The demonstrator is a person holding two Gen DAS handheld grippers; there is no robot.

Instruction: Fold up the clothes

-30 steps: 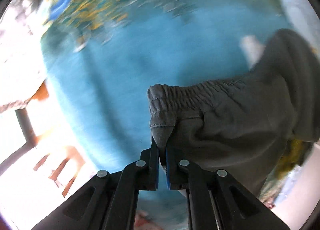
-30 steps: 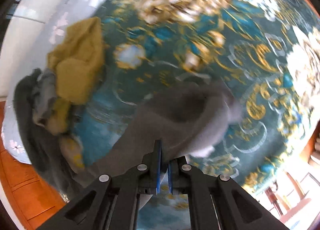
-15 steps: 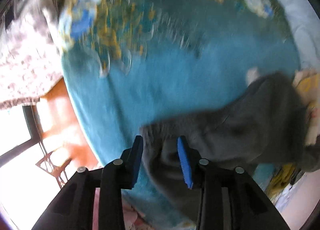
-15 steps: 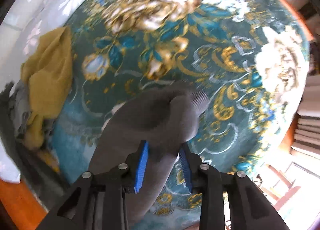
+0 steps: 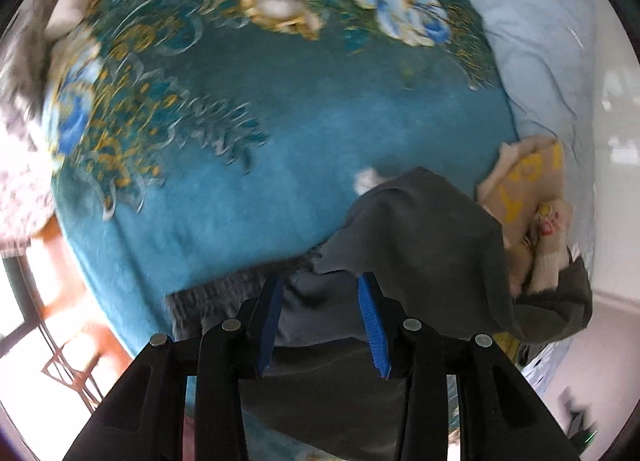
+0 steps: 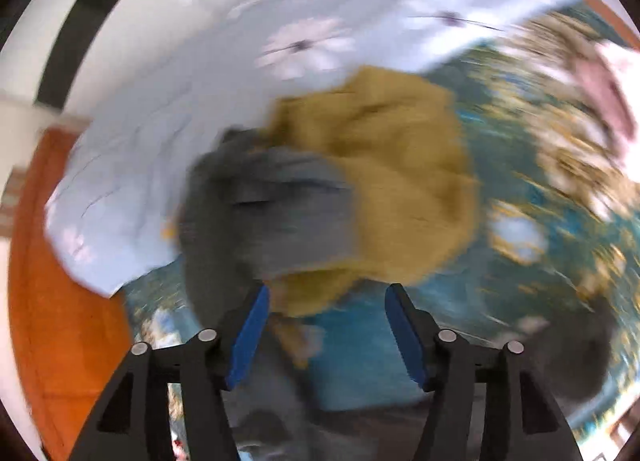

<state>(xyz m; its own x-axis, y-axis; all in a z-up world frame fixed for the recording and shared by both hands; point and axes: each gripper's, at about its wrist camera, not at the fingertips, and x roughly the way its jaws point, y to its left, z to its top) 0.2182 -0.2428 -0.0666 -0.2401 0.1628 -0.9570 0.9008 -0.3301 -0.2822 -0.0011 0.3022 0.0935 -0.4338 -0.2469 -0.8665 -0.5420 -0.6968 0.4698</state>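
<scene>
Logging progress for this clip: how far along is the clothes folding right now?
Early on. The grey trousers lie roughly doubled over on the blue blanket, not yet a tidy fold. Nothing is in hand: the left gripper is open above them, and the right gripper is open, facing the heap. Left to do: the mustard garment and a grey garment, both crumpled.

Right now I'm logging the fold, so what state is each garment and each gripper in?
left gripper: open, holding nothing, over the grey trousers.
right gripper: open, holding nothing.
grey trousers: released, lying folded over on the teal blanket.
mustard garment: crumpled, unfolded.
grey garment: bunched against the mustard garment, blurred.
beige garment: rumpled, partly under the grey trousers.
</scene>
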